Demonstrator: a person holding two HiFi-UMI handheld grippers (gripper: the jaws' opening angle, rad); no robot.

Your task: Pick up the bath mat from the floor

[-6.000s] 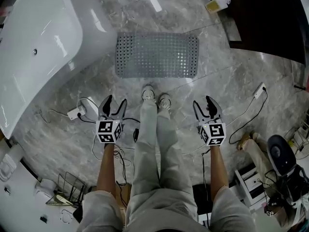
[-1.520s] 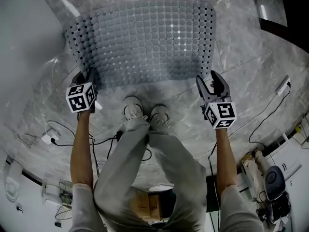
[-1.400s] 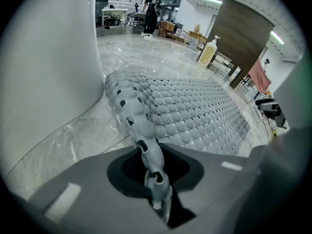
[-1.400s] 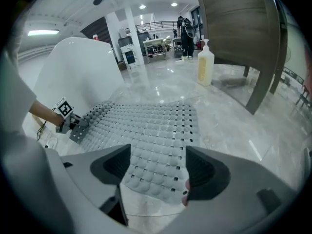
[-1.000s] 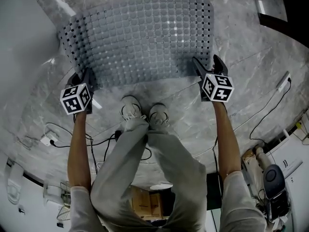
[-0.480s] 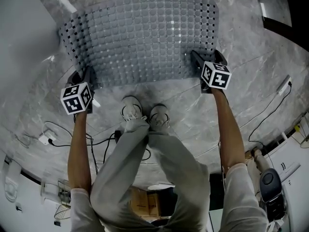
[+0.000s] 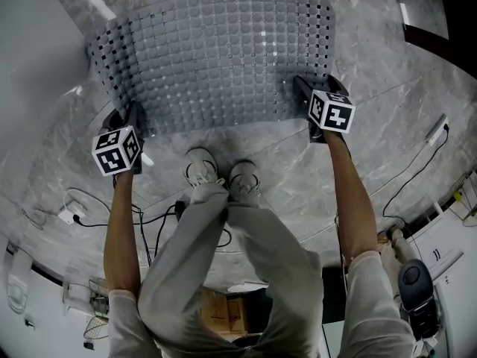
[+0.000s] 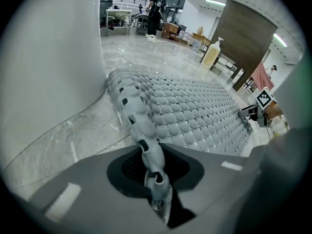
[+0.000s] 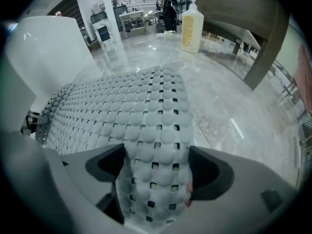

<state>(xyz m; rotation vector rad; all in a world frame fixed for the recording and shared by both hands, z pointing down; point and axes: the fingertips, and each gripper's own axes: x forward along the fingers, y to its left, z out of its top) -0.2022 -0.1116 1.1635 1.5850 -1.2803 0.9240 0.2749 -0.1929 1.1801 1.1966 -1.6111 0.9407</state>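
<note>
the bath mat (image 7: 216,58), grey and studded with rows of bumps and square holes, was seen spread over the marble floor (image 7: 387,88) in the upper middle of the head view. its far edge was laid flat and its two near corners were taken up by the grippers. a white bathtub (image 7: 30,58) was seen just beside the mat at the upper left of the frame.

the left gripper (image 7: 131,119) was held at the mat's lower left corner. in the left gripper view its jaws (image 8: 156,179) were seen clamped tight on the mat's rolled edge, which was drawn up from the floor into them.

the right gripper (image 7: 316,89) was placed at the mat's lower right corner. in the right gripper view its jaws (image 9: 153,167) were seen spread wide, having just been opening. the mat's corner strip was lodged between them and was not squeezed.

a pair of pale shoes (image 7: 222,171) was seen on the floor just below the mat's near edge, between the two arms. a pale bottle (image 9: 191,26) was seen standing on the floor beyond the mat, at the top of the right gripper view.
</note>
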